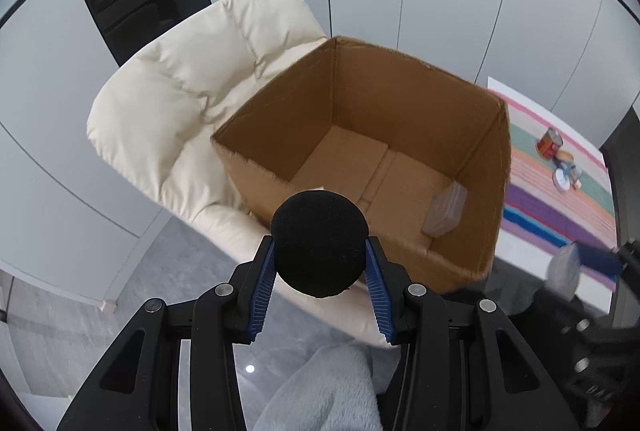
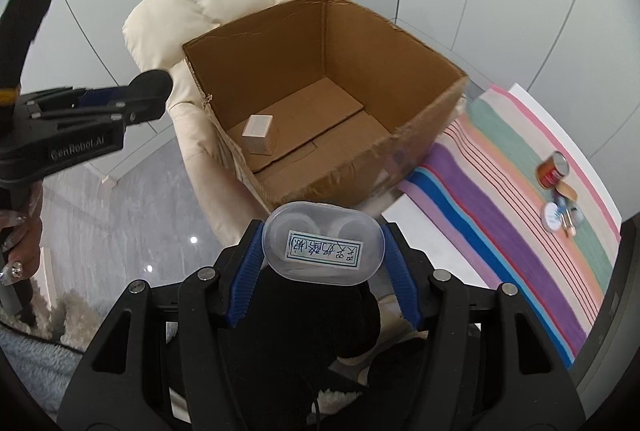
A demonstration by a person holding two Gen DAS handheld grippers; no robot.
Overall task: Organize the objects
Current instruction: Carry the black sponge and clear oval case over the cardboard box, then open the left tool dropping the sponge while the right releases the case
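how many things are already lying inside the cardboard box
2. A small white box lies on the floor of the cardboard box near one wall, and a clear plastic case leans in a corner. Its near walls may hide more.

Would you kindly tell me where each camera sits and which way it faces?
Left wrist: on the left gripper, angled down at the cardboard box; its jaws hold a black foam ball.
Right wrist: on the right gripper, angled down at the box; its jaws hold a clear plastic case; a hand at left.
Shared: box, cream armchair, striped cloth.
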